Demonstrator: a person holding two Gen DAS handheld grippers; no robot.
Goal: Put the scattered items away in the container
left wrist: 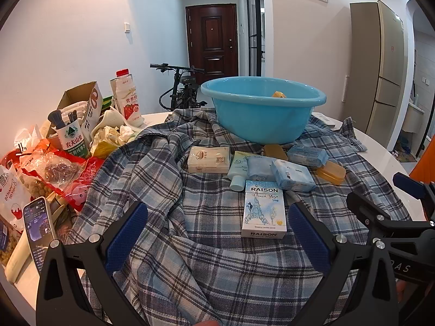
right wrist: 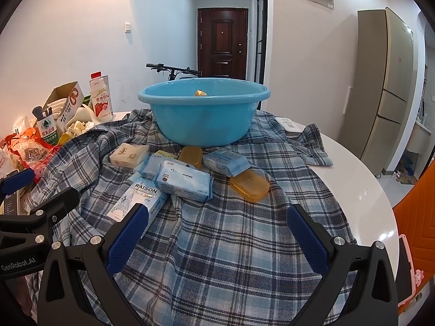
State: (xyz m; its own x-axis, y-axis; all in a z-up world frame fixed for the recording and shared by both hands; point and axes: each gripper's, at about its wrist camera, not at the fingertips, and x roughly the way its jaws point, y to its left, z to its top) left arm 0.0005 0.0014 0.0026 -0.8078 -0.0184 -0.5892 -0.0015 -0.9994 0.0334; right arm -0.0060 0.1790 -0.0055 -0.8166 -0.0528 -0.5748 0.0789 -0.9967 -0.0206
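Both grippers, left gripper (left wrist: 217, 231) and right gripper (right wrist: 217, 231), hover spread wide and empty over the plaid cloth (right wrist: 231, 244). The RAISON box (left wrist: 264, 212) lies nearest, short of the blue basin (left wrist: 262, 108). Looks like pick-up time: close on that box, then lift it over the rim.

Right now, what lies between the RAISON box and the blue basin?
Left wrist view: between the RAISON box and the blue basin lie a sunscreen tube and pale blue packs.
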